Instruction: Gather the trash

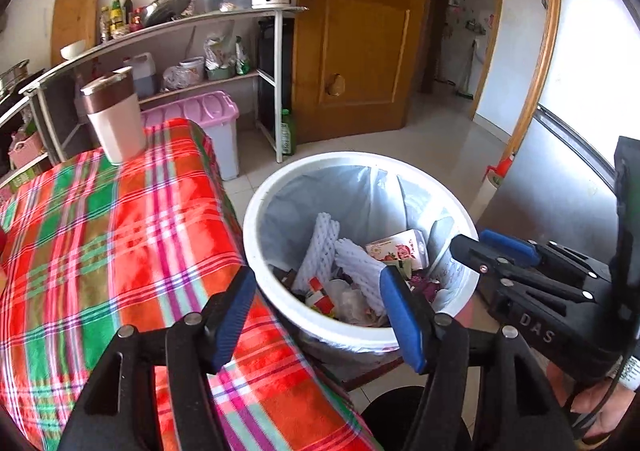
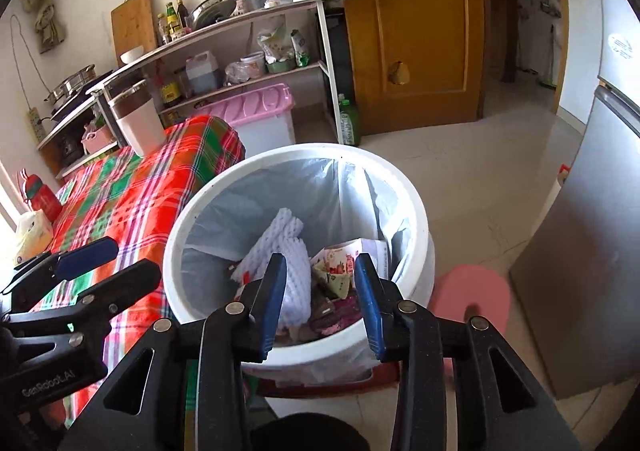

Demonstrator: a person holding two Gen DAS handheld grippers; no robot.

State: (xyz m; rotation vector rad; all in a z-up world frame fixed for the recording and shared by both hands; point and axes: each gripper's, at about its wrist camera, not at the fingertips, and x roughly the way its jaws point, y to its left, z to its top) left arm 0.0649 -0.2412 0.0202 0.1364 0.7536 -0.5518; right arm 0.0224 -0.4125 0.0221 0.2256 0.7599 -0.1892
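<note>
Bright daylight, sharp centre, heavy fisheye bending at the rims.

Both wrist views are well lit by soft daylight. In the left wrist view the wall (image 1: 592, 63) at the right is washed out to near white, and the fridge (image 1: 560, 187) below it carries a pale sheen. The checked tablecloth (image 1: 100, 243) glows oversaturated, its reds bleeding. The bin (image 2: 224, 187) rim looks crisp, its liner evenly lit with soft shadow inside. The shelf (image 2: 224, 31) edges and the door (image 2: 416, 31) frame bow strongly outward. The corners fall into black vignette. The nearest black gripper parts at the bottom look slightly soft and dark, with little detail.
</note>
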